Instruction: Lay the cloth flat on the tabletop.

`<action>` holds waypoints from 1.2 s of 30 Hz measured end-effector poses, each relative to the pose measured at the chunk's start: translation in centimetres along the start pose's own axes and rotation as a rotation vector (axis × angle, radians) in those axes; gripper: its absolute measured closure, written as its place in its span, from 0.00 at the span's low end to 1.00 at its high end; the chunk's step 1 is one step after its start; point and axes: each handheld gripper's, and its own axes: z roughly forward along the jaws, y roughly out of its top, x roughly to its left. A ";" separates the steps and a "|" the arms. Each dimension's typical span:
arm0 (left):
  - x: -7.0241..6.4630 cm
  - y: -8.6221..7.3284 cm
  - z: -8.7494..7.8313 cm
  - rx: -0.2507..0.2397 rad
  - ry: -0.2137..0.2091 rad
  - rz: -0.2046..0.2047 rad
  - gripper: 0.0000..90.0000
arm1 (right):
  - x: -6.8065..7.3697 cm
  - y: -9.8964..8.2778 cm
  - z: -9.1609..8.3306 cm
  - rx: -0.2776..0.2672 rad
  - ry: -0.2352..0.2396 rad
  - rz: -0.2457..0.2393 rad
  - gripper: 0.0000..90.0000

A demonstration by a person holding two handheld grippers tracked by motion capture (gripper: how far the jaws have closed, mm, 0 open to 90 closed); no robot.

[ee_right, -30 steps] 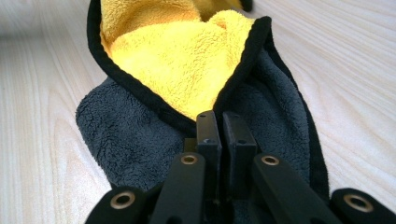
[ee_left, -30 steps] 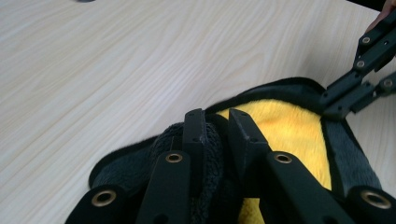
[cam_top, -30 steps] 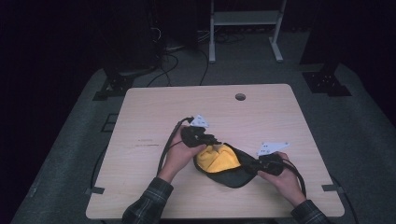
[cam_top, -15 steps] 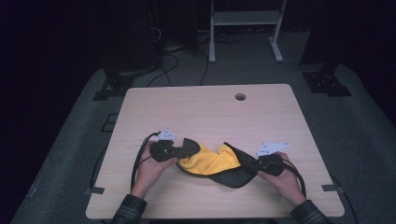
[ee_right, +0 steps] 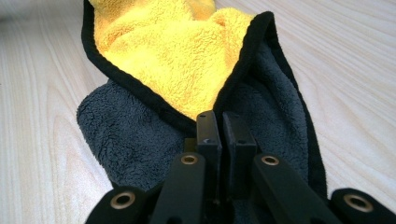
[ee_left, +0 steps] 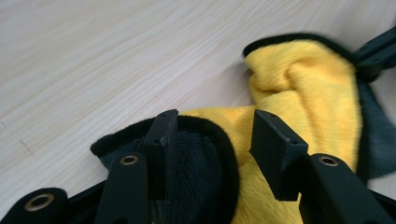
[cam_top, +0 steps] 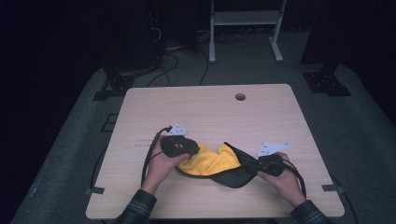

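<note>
A cloth (cam_top: pixel 212 163), yellow on one face and dark grey on the other with a black hem, lies crumpled in a band on the wooden table (cam_top: pixel 210 112). My left gripper (cam_top: pixel 194 149) is at its left end. In the left gripper view its jaws (ee_left: pixel 212 135) have just been opening and stand apart, with the folded cloth (ee_left: pixel 299 93) lying loose between them. My right gripper (cam_top: pixel 247 167) is at the cloth's right end. In the right gripper view its jaws (ee_right: pixel 219 126) are shut on the black hem of the cloth (ee_right: pixel 177 51).
A round cable hole (cam_top: pixel 240 97) sits near the table's far edge. Beyond the table stand a white frame (cam_top: pixel 245 28) and black stands with cables on the dark floor. Bare wood stretches across the far half of the table.
My left gripper has moved left and nearer the person, drawing the bunched cloth out into a longer band. Its jaws have parted. The right gripper has stayed put.
</note>
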 end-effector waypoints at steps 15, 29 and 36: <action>1.7 -1.5 -1.5 -0.021 0.001 -0.115 0.94 | -0.1 0.2 -0.5 -0.018 -0.003 0.003 0.95; 4.1 -2.5 -8.0 -0.252 -0.028 -0.214 0.95 | -1.2 1.2 -3.3 -0.110 -0.035 0.028 0.95; 4.5 -2.3 -10.0 -0.347 -0.044 -0.227 0.95 | -2.2 2.1 -5.5 -0.197 -0.063 0.052 0.95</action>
